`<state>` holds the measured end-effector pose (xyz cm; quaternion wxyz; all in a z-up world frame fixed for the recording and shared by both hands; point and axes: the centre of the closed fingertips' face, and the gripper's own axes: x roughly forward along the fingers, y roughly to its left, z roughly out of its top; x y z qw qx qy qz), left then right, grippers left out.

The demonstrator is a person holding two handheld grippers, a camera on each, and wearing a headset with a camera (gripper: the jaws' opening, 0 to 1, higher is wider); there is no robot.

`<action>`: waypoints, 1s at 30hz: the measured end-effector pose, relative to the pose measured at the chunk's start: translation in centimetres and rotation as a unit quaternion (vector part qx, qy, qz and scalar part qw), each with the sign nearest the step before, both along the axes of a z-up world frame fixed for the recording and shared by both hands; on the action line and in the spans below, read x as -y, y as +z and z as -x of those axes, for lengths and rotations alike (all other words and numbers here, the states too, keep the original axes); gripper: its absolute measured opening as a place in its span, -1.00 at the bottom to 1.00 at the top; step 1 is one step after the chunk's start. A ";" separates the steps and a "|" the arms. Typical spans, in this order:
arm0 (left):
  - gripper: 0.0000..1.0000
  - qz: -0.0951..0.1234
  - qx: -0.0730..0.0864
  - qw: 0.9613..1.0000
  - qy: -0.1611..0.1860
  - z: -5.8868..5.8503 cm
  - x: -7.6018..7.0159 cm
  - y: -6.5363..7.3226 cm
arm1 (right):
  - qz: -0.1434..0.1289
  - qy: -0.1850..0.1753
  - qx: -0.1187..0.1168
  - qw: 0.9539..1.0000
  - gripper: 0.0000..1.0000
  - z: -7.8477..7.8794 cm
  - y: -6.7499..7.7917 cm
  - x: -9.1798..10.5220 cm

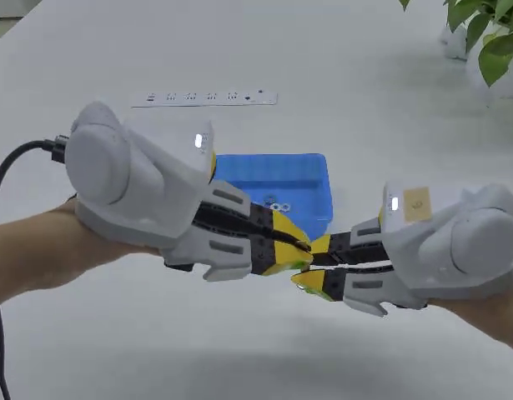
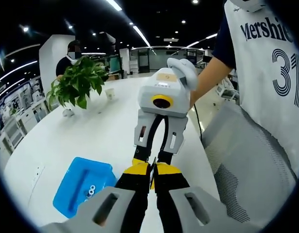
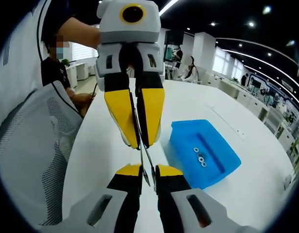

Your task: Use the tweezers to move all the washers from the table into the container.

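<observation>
Thin metal tweezers (image 3: 145,162) run between both grippers, which meet tip to tip above the white table (image 1: 339,92). My left gripper (image 1: 296,254) comes in from the left, its yellow fingers (image 3: 121,114) shut on the tweezers' upper part. Facing it from the right, my right gripper (image 1: 313,265) has its jaws closed around the lower part. Just behind the tips stands the blue container (image 1: 248,171), with a few washers (image 1: 279,206) lying on its floor. The container (image 3: 222,158) and its washers (image 3: 200,158) also appear in the right gripper view.
A white power strip (image 1: 204,98) lies farther back on the table. A potted plant (image 1: 490,33) stands at the far right corner. A person in a numbered jersey (image 2: 266,73) holds the grippers; a mesh chair (image 3: 32,145) is beside the table.
</observation>
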<state>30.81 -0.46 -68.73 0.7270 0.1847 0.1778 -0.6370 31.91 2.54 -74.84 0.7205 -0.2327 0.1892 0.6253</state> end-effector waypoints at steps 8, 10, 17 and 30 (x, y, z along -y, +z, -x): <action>-0.87 0.000 -0.014 1.000 0.004 0.1 0.4 -1.2 | 0.005 -0.005 -0.015 1.000 -0.76 0.3 -1.2 0.4; -0.87 0.003 -0.020 1.000 0.005 0.0 0.3 -1.5 | 0.007 -0.004 -0.013 1.000 -0.76 0.3 -1.5 0.4; -0.87 0.001 -0.019 1.000 0.012 -1.0 0.0 -1.8 | 0.000 -0.015 -0.018 1.000 -0.76 -0.7 -1.9 0.1; -0.87 -0.002 -0.027 0.999 0.020 -1.8 -0.1 -2.7 | 0.001 -0.031 -0.022 0.999 -0.75 -1.4 -2.7 0.1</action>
